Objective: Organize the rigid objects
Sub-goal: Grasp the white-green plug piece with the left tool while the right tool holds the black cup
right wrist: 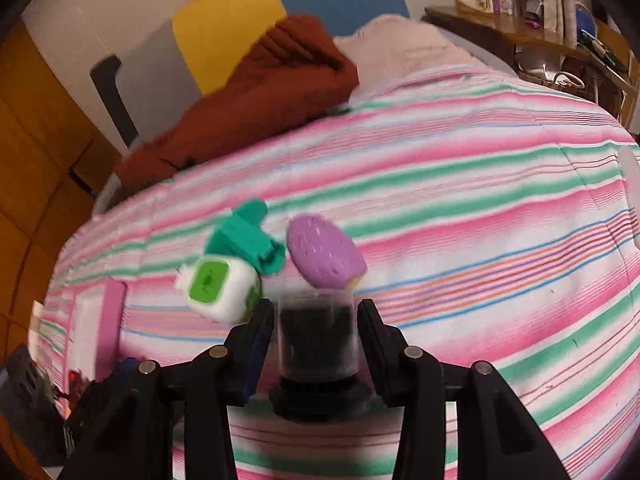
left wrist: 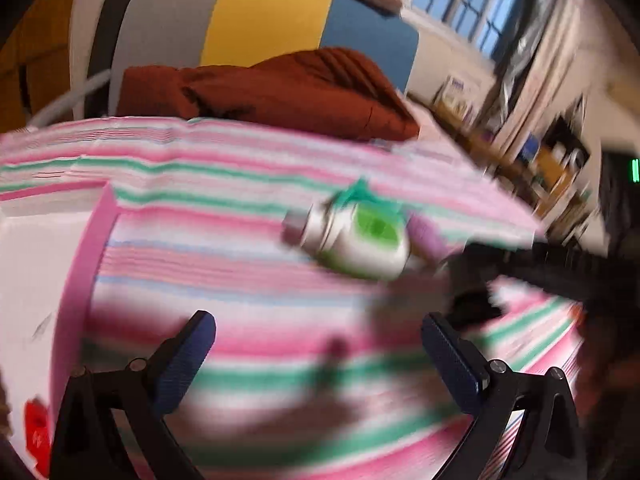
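On the striped bedspread (right wrist: 460, 208) lie a white and green bottle (right wrist: 218, 288), a teal plastic piece (right wrist: 250, 240) and a purple oval object (right wrist: 324, 256), close together. My right gripper (right wrist: 314, 320) is shut on a clear jar with dark contents and a black lid (right wrist: 316, 340), just in front of the purple object. My left gripper (left wrist: 320, 344) is open and empty above the bedspread, short of the bottle (left wrist: 356, 240). The teal piece (left wrist: 356, 194) and the purple object (left wrist: 426, 232) show behind the bottle. The view is blurred.
A pink-edged white box (left wrist: 36, 280) lies at the left in the left wrist view and shows in the right wrist view (right wrist: 96, 320). A rust-brown folded blanket (right wrist: 256, 100) sits at the far end of the bed. Cluttered shelves (right wrist: 560, 32) stand at the right.
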